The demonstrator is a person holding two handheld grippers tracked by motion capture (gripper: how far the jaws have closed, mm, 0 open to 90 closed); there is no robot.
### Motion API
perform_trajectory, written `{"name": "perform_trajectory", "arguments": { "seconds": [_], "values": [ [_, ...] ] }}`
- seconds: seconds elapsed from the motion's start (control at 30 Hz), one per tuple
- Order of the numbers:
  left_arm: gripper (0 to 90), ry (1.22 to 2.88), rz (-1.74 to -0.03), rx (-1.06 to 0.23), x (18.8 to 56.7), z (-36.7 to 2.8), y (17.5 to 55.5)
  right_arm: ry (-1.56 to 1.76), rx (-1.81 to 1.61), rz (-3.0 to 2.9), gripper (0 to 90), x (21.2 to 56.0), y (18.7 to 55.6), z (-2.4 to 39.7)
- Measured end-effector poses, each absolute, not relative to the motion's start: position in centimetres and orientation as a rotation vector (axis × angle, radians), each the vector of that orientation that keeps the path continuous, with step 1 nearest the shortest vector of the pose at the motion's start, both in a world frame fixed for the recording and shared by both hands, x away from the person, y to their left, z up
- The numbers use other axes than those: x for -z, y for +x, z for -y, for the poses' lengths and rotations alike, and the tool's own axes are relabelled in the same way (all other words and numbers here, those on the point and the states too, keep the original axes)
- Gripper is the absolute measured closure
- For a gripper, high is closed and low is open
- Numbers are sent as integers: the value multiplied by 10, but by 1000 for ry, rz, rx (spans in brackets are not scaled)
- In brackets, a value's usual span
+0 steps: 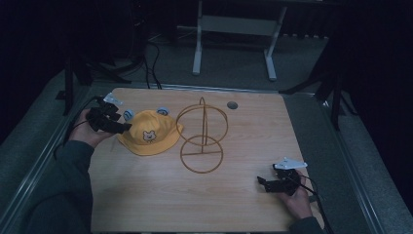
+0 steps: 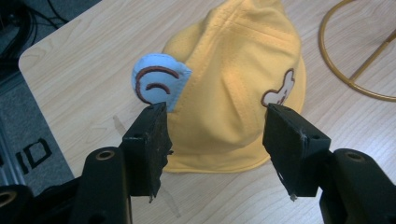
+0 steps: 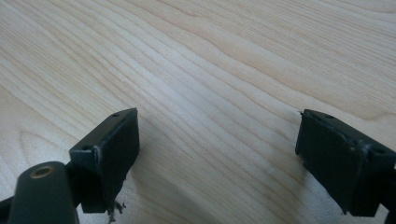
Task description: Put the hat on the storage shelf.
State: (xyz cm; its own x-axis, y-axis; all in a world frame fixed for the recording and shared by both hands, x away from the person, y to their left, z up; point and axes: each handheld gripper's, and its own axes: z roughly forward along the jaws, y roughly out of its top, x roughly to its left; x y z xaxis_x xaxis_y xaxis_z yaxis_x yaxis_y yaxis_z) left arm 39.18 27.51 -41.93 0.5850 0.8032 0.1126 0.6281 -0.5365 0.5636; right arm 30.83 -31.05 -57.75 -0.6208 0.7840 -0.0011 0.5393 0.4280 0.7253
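A yellow hat (image 1: 148, 136) with a small bear patch on its front and two pale blue ears is lying flat on the wooden bench (image 1: 243, 204), and everything else is being placed here from that hat. In the left gripper view the hat (image 2: 233, 93) is sitting just beyond the fingers, one blue ear (image 2: 156, 84) right by the tip of one finger (image 2: 149, 140) and the brim reaching in between the pair. The left gripper (image 1: 119, 127), held in a person's left hand (image 1: 85, 129) just beside the hat's edge, is pointing at it with its fingers standing wide apart, clamped on nothing; whether a tip is brushing the brim cannot be told.

Close by the hat's other side, a gold wire stand (image 1: 201, 139) made of two hoops on a stem is standing upright, one hoop all but touching the brim. A small round grey cap (image 1: 232, 105) is set into the bench beyond the stand.

Well apart from the hat, past the stand and toward the person's edge of the bench, the right gripper (image 1: 263, 184) is resting low in the right hand (image 1: 297, 197). Its fingers (image 3: 109, 154) are spread wide over bare wood, holding nothing.
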Motion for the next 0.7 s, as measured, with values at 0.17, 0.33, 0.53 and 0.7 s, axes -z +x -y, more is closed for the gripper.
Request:
{"name": "perform_trajectory", "arguments": {
  "seconds": [0.17, 0.33, 0.53, 0.7],
  "values": [
    [424, 2352, -1160, -499, 412, -277, 399, 1135, -1008, -2348, 135, 578, 308, 311],
    [422, 2361, -1165, -482, 406, -277, 407, 1135, -1007, -2348, 135, 578, 308, 311],
    [424, 2378, -1169, -456, 403, -274, 416, 1135, -1008, -2347, 135, 578, 308, 311],
    [451, 2402, -1156, -402, 398, -267, 424, 1134, -1007, -2348, 135, 578, 308, 311]
  ]
}}
